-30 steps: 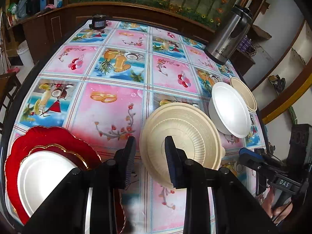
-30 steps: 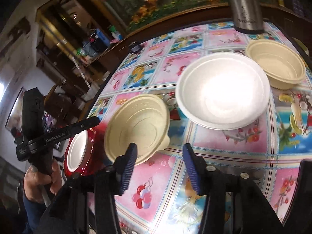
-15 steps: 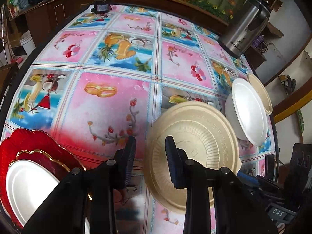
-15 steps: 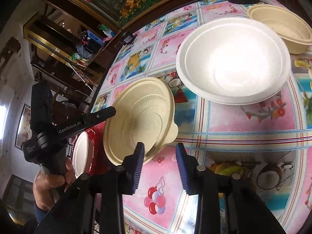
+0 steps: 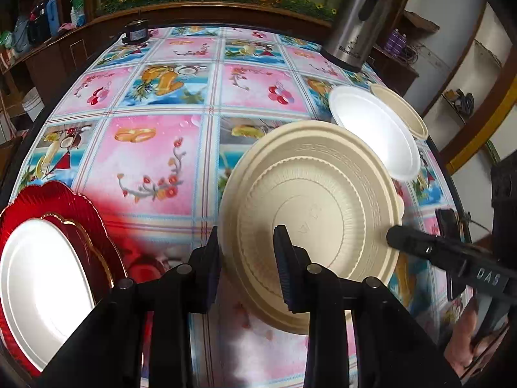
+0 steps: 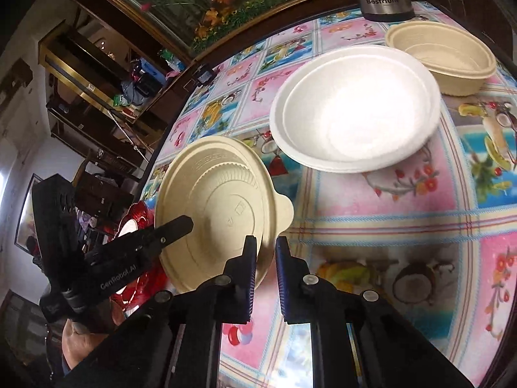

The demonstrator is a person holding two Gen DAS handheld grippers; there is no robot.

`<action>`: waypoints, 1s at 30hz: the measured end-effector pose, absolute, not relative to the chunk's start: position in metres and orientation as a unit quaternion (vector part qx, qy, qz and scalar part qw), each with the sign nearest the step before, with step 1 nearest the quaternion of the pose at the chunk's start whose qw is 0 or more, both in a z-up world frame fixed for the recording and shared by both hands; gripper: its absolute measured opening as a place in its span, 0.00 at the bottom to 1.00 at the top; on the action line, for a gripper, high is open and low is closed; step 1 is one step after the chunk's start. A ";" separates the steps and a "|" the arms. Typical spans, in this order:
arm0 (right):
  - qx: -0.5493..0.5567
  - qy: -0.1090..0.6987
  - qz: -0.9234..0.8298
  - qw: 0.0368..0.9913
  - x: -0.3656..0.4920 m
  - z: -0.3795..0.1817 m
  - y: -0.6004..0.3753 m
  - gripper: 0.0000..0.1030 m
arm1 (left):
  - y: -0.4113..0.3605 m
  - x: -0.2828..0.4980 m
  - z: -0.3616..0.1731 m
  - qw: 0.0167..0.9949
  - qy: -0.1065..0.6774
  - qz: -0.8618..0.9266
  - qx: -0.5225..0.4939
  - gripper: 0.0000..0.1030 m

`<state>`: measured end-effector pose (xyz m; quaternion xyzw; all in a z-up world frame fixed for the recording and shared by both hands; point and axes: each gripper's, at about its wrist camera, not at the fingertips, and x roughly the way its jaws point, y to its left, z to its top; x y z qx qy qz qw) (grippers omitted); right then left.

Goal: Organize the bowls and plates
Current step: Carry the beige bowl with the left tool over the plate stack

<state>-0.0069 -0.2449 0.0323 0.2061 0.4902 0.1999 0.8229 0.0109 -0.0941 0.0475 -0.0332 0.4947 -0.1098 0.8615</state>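
Here, both grippers pinch a tilted beige plate [image 5: 310,213] above the table [image 5: 155,161]; left gripper [image 5: 247,258] and right gripper [image 6: 265,258] clamp opposite rims; uneven pulling could flex it and let it slip.

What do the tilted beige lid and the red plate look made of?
Beige lid: likely moulded plant fibre or matte plastic, given its dull finish, embossed ridges and stamped marks. Red plate: probably glossy plastic or glass, given its shiny scalloped rim and gold trim.
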 end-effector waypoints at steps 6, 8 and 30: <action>0.191 0.484 0.195 0.831 -0.015 0.038 -0.250 0.15 | -0.099 0.004 0.036 0.855 0.504 -0.119 -0.032 0.27; 0.184 0.487 0.193 0.832 -0.015 0.036 -0.248 0.16 | -0.100 0.002 0.035 0.858 0.500 -0.117 -0.022 0.27; 0.174 0.465 0.181 0.849 -0.024 0.042 -0.249 0.11 | -0.110 -0.028 0.053 0.904 0.418 -0.083 0.034 0.19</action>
